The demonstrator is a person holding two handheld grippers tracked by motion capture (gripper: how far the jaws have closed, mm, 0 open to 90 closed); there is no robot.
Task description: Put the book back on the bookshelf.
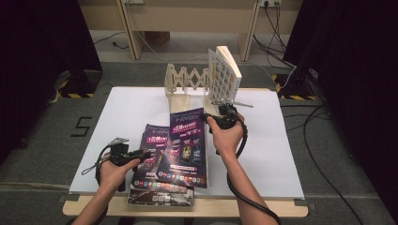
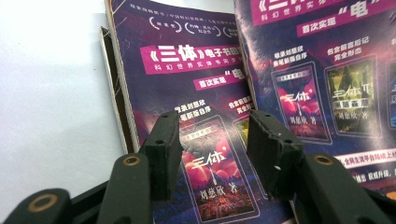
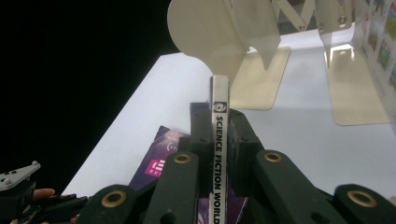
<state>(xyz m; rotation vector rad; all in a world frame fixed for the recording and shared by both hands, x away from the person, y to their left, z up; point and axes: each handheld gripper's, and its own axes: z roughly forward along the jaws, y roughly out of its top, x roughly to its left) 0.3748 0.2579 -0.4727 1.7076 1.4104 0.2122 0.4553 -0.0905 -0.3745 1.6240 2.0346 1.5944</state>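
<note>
While the right gripper (image 1: 220, 114) is clamped on the spine of a purple magazine (image 1: 184, 145) — you can read "SCIENCE FICTION WORLD" running up between its jaws in the right gripper view (image 3: 218, 154) — the mag is tipped up off the stack (image 1: 157, 180), near edge low, far edge raised toward the rack (image 1: 187, 84). So that one's definitely grasping.

Left gripper (image 1: 136, 155) is a different story: jaws spread apart with nothing between them, hovering just over the cover of the next magazine (image 2: 187, 93) in the pile. In its own view you see that cover under the jaws, and the lifted one (image 2: 327, 70) overlapping it on the right.

Stack sits near the front edge of the white tabletop (image 1: 272, 154), bottom copies poking out toward the person. Back of the tabletop has a wooden accordion-style rack, with one book (image 1: 225, 75) already standing upright at its right end, leaning a bit. From the right gripper view the rack's pale dividers (image 3: 210, 28) sit right beyond the spine.
</note>
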